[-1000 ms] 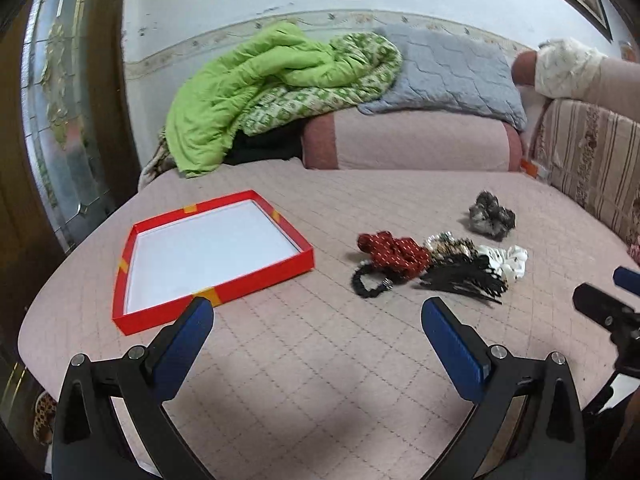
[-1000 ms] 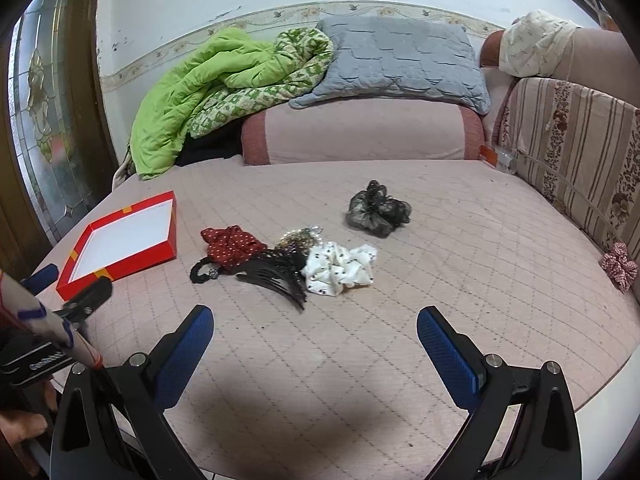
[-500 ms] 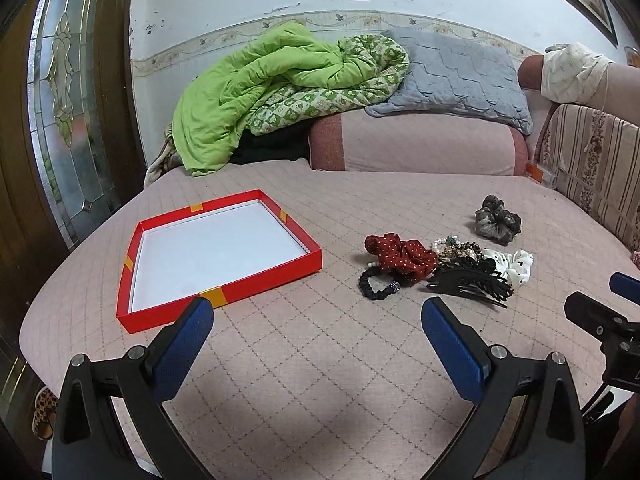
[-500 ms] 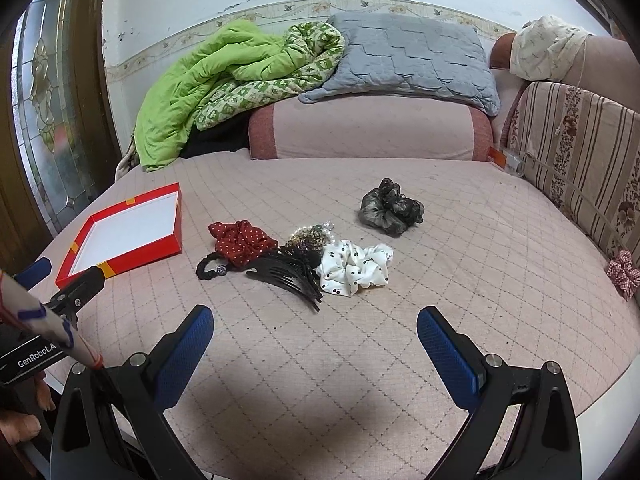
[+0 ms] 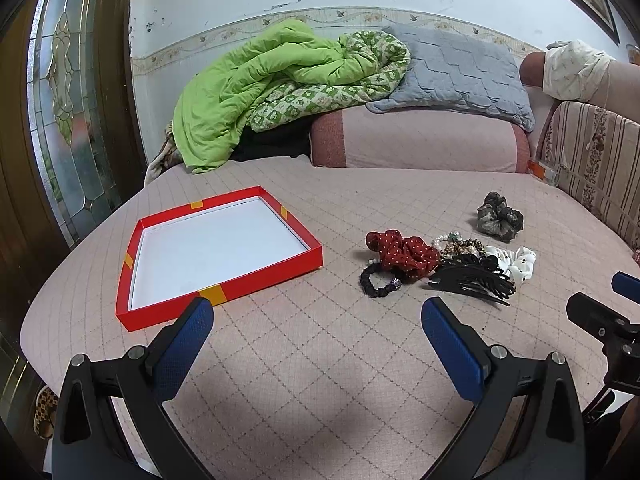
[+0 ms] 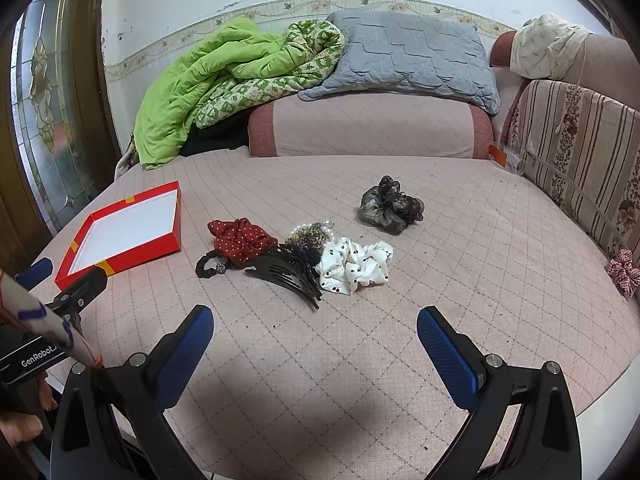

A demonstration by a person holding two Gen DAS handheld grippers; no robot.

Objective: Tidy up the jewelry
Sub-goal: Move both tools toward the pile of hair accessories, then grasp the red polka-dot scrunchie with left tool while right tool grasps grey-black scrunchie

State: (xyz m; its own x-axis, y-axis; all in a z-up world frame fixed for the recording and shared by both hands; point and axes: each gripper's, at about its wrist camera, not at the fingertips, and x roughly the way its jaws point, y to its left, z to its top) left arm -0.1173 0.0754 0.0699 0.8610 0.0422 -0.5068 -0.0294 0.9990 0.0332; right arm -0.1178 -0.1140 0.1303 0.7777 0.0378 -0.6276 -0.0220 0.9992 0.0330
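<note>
A shallow red tray (image 5: 280, 268) (image 6: 168, 240) with a white floor lies empty on the pink quilted bed. Right of it sits a small pile: a red dotted scrunchie (image 5: 402, 254) (image 6: 242, 240), a black hair tie (image 5: 374, 284) (image 6: 208, 266), a beaded bracelet (image 5: 458, 243) (image 6: 308, 234), a black claw comb (image 5: 474, 282) (image 6: 286, 274) and a white dotted scrunchie (image 5: 516, 262) (image 6: 354, 266). A dark grey scrunchie (image 5: 500, 220) (image 6: 390, 208) lies apart, farther back. My left gripper (image 5: 316, 328) and my right gripper (image 6: 314, 336) both hover open above the near bed, holding nothing.
A green quilt (image 5: 272, 92), a grey pillow (image 5: 456, 72) and a pink bolster (image 5: 420, 144) line the back. A striped cushion (image 6: 588, 152) stands at the right, with a checked scrunchie (image 6: 622, 274) below it. A stained-glass door (image 5: 68, 120) is at the left.
Both grippers have drawn back and risen a little, so the tray and the pile look slightly farther off. Nothing on the bed has moved.
</note>
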